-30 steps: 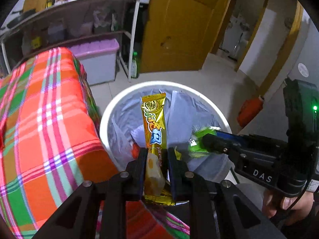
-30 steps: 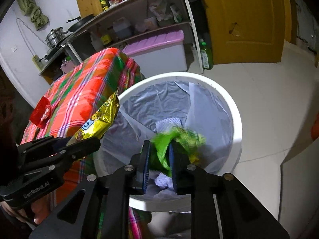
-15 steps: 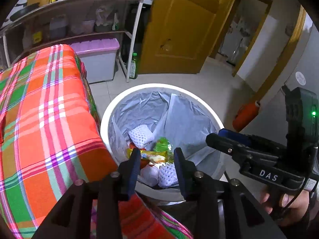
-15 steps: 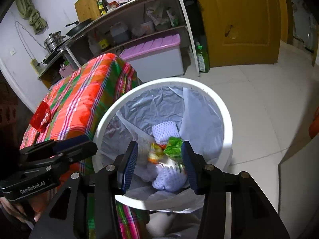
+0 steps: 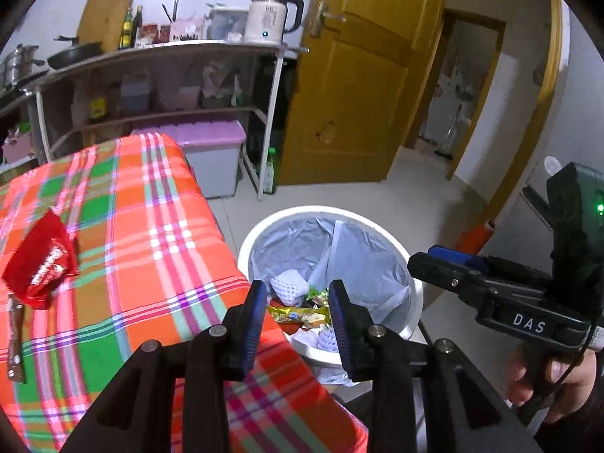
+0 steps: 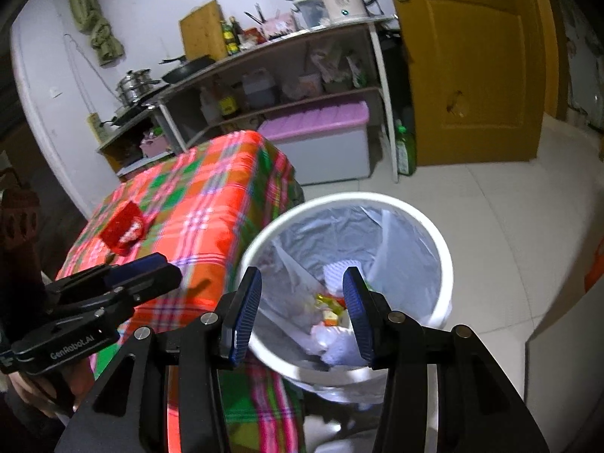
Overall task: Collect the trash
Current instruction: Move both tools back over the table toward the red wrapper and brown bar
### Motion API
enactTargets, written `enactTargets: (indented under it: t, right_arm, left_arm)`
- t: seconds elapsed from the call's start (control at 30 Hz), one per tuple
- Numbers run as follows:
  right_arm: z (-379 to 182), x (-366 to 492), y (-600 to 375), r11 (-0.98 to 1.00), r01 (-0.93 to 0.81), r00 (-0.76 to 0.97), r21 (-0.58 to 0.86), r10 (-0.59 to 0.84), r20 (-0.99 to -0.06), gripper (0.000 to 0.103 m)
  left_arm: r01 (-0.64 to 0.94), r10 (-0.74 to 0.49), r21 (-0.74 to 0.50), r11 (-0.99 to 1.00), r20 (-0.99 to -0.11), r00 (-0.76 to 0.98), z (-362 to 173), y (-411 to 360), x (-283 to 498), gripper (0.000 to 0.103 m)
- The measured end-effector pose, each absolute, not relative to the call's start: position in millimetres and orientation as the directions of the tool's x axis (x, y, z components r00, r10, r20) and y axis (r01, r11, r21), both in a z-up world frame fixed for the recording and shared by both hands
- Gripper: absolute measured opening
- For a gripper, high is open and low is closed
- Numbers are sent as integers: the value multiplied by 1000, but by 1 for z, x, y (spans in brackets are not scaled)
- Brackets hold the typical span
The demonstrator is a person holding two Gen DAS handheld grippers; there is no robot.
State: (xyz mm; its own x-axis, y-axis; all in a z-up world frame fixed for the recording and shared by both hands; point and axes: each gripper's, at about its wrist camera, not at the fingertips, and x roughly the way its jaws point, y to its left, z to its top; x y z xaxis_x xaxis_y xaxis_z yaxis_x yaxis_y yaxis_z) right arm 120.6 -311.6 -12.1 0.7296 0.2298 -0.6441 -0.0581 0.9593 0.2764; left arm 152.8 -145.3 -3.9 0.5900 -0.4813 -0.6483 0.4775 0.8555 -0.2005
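Note:
A white trash bin (image 5: 400, 253) (image 6: 445, 264) lined with a grey bag stands on the floor beside the table and holds wrappers and white foam nets. A yellow wrapper (image 5: 298, 315) lies on top inside it. My left gripper (image 5: 296, 321) hovers open over the table's corner, above the bin's near rim, nothing between its pads. My right gripper (image 6: 302, 315) hangs open above the bin, also with nothing in it. A red wrapper (image 5: 39, 266) (image 6: 124, 228) and a brown stick packet (image 5: 15, 336) lie on the checked cloth.
The table (image 5: 124, 234) under the orange-green cloth fills the left side. Behind it stand a shelf rack (image 5: 158, 75) with a kettle, and a purple-lidded box (image 5: 215, 158). A yellow door (image 5: 355, 87) and tiled floor lie beyond the bin. A hand (image 5: 543, 381) holds the right gripper.
Both grippers let go of their wrappers, yellow from the left and green from the right, which dropped into the bin. Both then opened wider and rose back from the bin.

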Motion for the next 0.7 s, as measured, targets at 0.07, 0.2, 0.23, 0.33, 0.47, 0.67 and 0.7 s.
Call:
enactTargets:
  t: [0.07, 0.2, 0.23, 0.33, 0.47, 0.67, 0.7]
  right_arm:
    - [-5, 116, -304, 960, -75, 737, 268, 235, -634, 46]
    - [9, 105, -285, 963, -113, 749, 243, 243, -616, 46]
    - [12, 102, -282, 964, -120, 752, 237, 244, -612, 46]
    - [19, 94, -270, 964, -144, 759, 223, 252, -600, 46]
    - [27, 85, -256, 963, -171, 767, 208, 263, -585, 46]
    - [36, 71, -241, 958, -206, 786, 197, 283, -550, 46]
    - [37, 69, -238, 957, -212, 788, 196, 286, -546, 46]
  left_arm:
    - [475, -480, -195, 858, -634, 607, 3, -139, 145, 34]
    - [463, -473, -188, 866, -608, 638, 14, -125, 129, 34]
    - [458, -470, -187, 869, -602, 646, 17, -122, 126, 34]
    - [444, -464, -190, 875, -586, 664, 23, -111, 116, 34]
    - [421, -449, -189, 887, -568, 690, 30, -94, 105, 34]
    - [386, -419, -182, 905, -548, 724, 38, -71, 87, 34]
    - [378, -413, -180, 908, -545, 730, 39, -68, 85, 34]
